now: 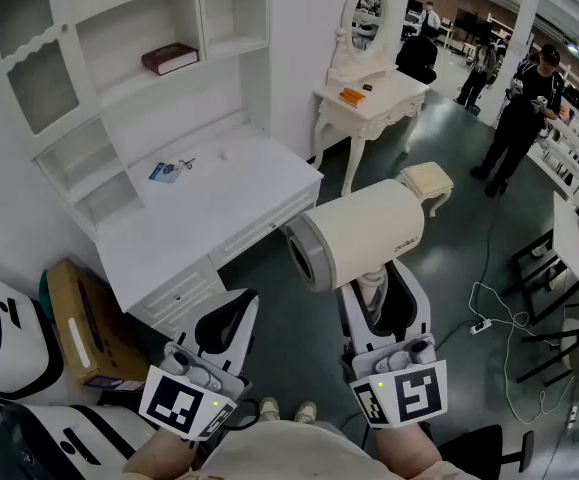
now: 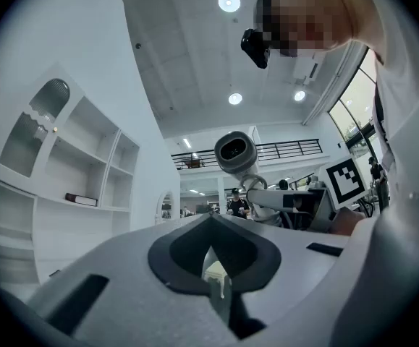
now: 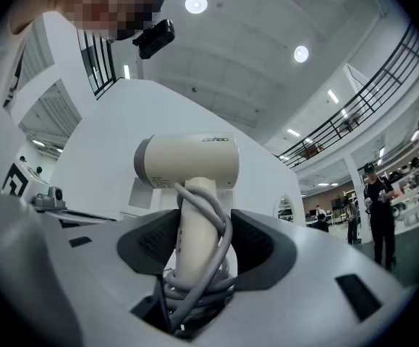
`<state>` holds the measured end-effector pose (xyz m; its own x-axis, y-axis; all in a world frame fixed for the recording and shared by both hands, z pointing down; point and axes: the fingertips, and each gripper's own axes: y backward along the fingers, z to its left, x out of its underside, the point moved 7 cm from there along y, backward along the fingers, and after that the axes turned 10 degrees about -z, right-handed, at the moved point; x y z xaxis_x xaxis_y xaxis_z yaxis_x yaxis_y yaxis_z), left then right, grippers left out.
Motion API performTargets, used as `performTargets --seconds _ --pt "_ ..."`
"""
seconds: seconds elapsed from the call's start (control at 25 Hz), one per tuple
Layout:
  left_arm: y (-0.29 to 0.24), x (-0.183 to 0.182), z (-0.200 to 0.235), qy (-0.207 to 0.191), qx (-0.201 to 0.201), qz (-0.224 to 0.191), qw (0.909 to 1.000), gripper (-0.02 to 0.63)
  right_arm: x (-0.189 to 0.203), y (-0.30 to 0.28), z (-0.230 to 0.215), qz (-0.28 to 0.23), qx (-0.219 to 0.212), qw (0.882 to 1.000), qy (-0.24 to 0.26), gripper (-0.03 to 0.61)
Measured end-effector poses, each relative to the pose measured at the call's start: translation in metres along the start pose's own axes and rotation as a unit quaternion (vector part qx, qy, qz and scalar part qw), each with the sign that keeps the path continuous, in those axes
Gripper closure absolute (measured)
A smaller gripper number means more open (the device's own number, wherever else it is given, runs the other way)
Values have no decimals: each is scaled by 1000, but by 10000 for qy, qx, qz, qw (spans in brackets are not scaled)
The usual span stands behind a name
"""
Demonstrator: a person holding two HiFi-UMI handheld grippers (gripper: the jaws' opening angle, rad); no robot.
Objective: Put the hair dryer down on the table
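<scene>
A cream hair dryer (image 1: 359,233) with a grey nozzle end hangs in the air over the dark floor, just right of the white desk (image 1: 219,203). My right gripper (image 1: 374,293) is shut on its handle, and the grey cord is wound around the handle between the jaws. In the right gripper view the hair dryer (image 3: 187,161) stands upright from the right gripper (image 3: 195,241). My left gripper (image 1: 231,313) is shut and holds nothing, lower left of the dryer. From the left gripper (image 2: 213,255) the hair dryer (image 2: 236,152) shows ahead, nozzle facing it.
The desk carries a small blue item (image 1: 169,170), and a dark red book (image 1: 169,58) lies on its shelf. A vanity table (image 1: 369,98) and stool (image 1: 426,180) stand beyond. A cardboard box (image 1: 84,338) sits at left. People (image 1: 514,118) stand at right; cables (image 1: 489,318) lie on the floor.
</scene>
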<state>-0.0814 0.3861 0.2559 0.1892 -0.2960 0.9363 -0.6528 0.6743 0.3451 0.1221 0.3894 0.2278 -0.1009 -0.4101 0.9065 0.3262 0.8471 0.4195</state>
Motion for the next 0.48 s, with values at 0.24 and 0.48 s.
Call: performTargets --seconds 0.24,0.48 --pt "-5 0 -7 57 52 -28 10000 600 -2 4 -6 -6 31 10000 -26 358" --pt "-10 0 -9 50 -26 66 10000 600 -3 9 -12 -15 92 9998 -171 357"
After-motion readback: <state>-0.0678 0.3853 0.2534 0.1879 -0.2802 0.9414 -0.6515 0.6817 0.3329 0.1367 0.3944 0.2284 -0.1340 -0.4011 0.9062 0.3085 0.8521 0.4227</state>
